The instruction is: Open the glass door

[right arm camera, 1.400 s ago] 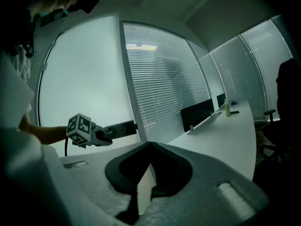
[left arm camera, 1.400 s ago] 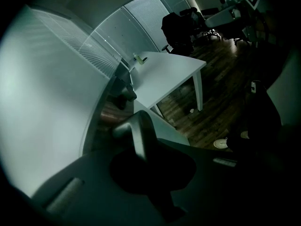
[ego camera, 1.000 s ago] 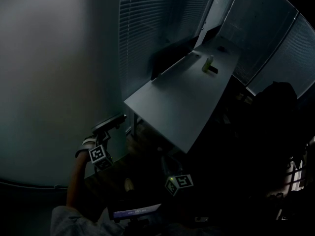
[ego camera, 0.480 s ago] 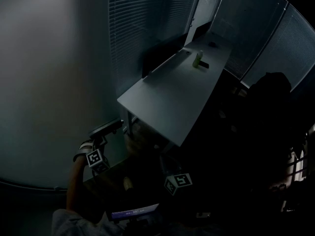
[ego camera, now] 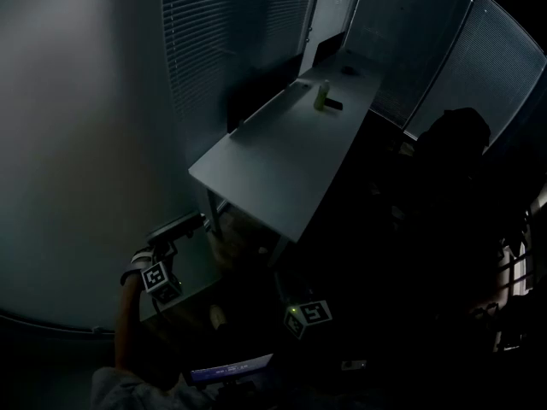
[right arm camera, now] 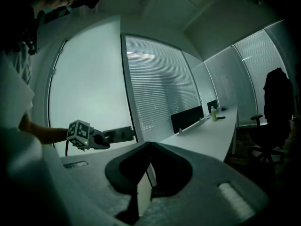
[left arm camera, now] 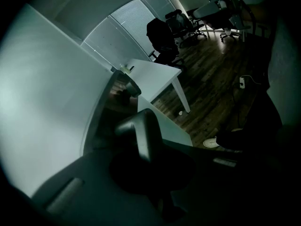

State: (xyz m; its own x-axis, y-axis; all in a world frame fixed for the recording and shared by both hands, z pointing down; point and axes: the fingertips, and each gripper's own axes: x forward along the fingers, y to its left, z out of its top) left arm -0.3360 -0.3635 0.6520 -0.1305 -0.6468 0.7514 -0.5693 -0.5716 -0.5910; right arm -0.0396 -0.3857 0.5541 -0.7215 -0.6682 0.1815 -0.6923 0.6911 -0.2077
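Two hand-held grippers, both with jaws together and empty. The left hand-held gripper point(ego camera: 192, 223) sits just beside the frosted glass door point(ego camera: 68, 143); contact cannot be confirmed. The right hand-held gripper point(right arm camera: 149, 145) hangs near the white tabletop point(ego camera: 273, 152). No handle is discernible. Judgement: set the closed tips square on the pane near its free edge and push steadily.
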